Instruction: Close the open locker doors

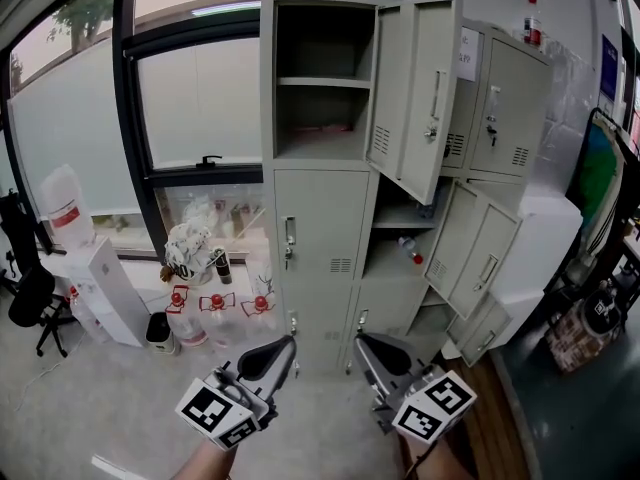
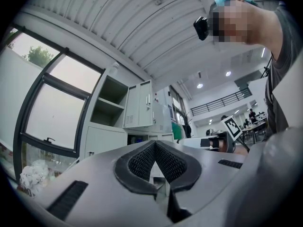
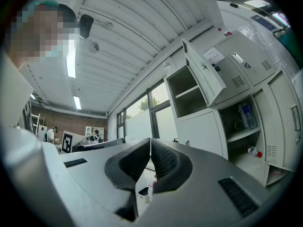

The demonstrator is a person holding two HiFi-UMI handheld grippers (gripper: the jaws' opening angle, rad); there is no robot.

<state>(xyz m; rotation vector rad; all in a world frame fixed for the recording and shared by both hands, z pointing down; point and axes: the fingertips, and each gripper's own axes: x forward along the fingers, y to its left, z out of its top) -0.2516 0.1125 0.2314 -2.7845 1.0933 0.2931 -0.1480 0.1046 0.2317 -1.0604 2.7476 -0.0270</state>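
Note:
A grey locker block [image 1: 320, 228] stands ahead against the window wall. Its top left compartment [image 1: 322, 83] is open, with its door [image 1: 425, 93] swung out to the right. Lower down, a middle door [image 1: 470, 248] and a bottom door [image 1: 488, 330] also hang open to the right. In the right gripper view the open top door [image 3: 203, 72] juts out, above a shelf holding a bottle [image 3: 246, 115]. My left gripper [image 1: 288, 346] and right gripper [image 1: 360, 342] are held low in front of the lockers, well short of them. Both are shut and hold nothing, as the left gripper [image 2: 155, 143] and right gripper [image 3: 150, 140] show in their own views.
Several red-capped water jugs [image 1: 215, 313] stand on the floor left of the lockers, beside a white dispenser [image 1: 105, 288] and a black office chair [image 1: 30, 298]. A bottle [image 1: 532, 20] stands on top of the lockers. Bags [image 1: 590, 323] sit at the right.

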